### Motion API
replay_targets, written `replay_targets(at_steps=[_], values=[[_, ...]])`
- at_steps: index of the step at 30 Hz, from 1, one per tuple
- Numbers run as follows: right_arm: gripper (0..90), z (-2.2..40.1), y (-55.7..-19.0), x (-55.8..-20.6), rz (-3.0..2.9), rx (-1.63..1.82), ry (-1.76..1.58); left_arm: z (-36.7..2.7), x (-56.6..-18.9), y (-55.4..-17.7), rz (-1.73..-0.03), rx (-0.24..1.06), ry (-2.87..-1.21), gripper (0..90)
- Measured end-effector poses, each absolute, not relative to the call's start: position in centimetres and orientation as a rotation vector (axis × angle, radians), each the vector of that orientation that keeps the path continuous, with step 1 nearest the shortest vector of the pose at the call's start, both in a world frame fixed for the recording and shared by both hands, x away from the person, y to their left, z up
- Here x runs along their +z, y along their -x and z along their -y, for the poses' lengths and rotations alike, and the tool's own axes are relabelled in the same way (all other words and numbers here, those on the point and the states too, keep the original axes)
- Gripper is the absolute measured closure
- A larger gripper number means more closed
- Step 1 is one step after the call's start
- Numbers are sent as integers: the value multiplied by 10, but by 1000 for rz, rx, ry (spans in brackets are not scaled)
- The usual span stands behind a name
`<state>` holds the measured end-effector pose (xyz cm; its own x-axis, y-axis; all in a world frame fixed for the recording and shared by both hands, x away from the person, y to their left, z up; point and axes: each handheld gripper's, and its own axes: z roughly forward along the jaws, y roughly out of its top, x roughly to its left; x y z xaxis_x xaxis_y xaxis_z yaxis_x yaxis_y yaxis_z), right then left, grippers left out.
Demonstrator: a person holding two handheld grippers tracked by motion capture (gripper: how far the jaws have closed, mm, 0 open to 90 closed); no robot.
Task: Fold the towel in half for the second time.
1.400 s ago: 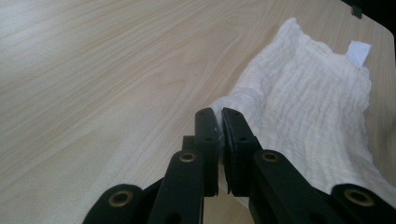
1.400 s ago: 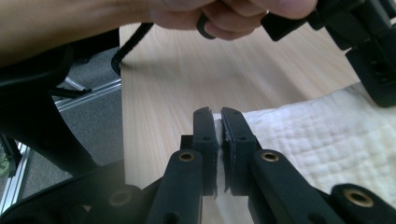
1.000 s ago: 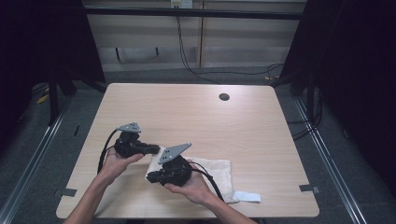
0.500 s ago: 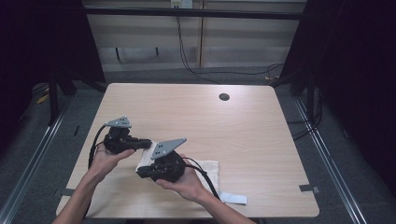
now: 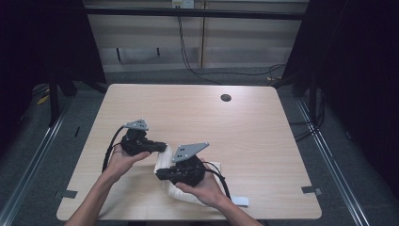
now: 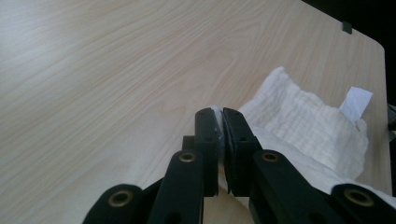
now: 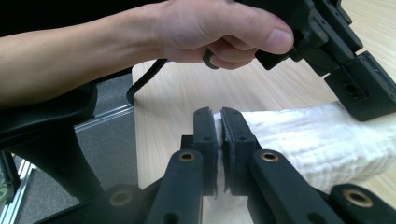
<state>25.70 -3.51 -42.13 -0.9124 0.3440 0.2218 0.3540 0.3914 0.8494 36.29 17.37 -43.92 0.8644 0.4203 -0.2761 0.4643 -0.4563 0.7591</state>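
Observation:
A white cloth (image 5: 181,192) lies bunched on the near part of the wooden table (image 5: 211,122), under and between both grippers. My left gripper (image 5: 163,147) points right and is shut on one edge of the cloth (image 6: 303,116); a sliver of fabric shows between the jaws of the left gripper (image 6: 219,119). My right gripper (image 5: 158,175) points left and is shut on another edge of the cloth (image 7: 322,135), pinched at the tips of the right gripper (image 7: 218,119). The two gripper tips sit close together. In the right gripper view the person's other hand (image 7: 210,32) holds the left gripper just above the cloth.
A small white tag (image 5: 241,201) sticks out of the cloth toward the table's near edge; the tag (image 6: 357,100) also appears in the left gripper view. A dark round grommet (image 5: 226,98) sits at the far side. Tape marks lie at the near corners.
Both grippers swung left with the cloth half a second ago and have come back to the right. The cloth is more bunched than a second ago.

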Motion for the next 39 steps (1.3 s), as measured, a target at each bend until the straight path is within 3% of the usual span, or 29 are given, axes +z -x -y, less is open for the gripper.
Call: replay_targets(at_steps=[39], values=[[851,125,-218,-451,2648,-1509,869,-80,-451,-353,-490,-130,-2233,854]])
